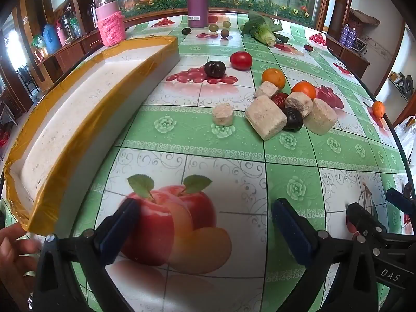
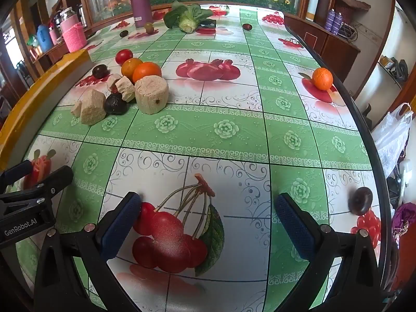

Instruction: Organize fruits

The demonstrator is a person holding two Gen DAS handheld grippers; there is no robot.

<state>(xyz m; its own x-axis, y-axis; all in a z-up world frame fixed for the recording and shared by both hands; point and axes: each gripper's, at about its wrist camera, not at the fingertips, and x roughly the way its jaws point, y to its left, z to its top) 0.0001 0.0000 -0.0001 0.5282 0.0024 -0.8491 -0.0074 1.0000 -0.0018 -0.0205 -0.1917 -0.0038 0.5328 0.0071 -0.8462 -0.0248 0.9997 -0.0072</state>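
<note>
Fruit lies loose on a fruit-print tablecloth. A red tomato (image 1: 241, 60), a dark plum (image 1: 214, 69) and two oranges (image 1: 273, 78) sit beside a heap of beige foam chunks (image 1: 265, 117), with a dark fruit (image 1: 293, 118) wedged among them. A lone orange (image 2: 322, 78) and another dark plum (image 2: 361, 200) rest near the table's right edge. My left gripper (image 1: 205, 204) hovers open over a printed apple, nothing between its fingers. My right gripper (image 2: 208, 200) is open above printed cherries, likewise empty. A long white foam tray (image 1: 104, 91) edged in yellow tape lies along the left.
At the far end stand a purple bottle (image 1: 196, 0) and a pink flask (image 1: 110, 23), with small grapes (image 1: 213, 27) and a leafy green vegetable (image 1: 262, 31) nearby. A hand (image 1: 13, 249) shows at the lower left. A white plastic bag (image 2: 392, 135) hangs beyond the right edge.
</note>
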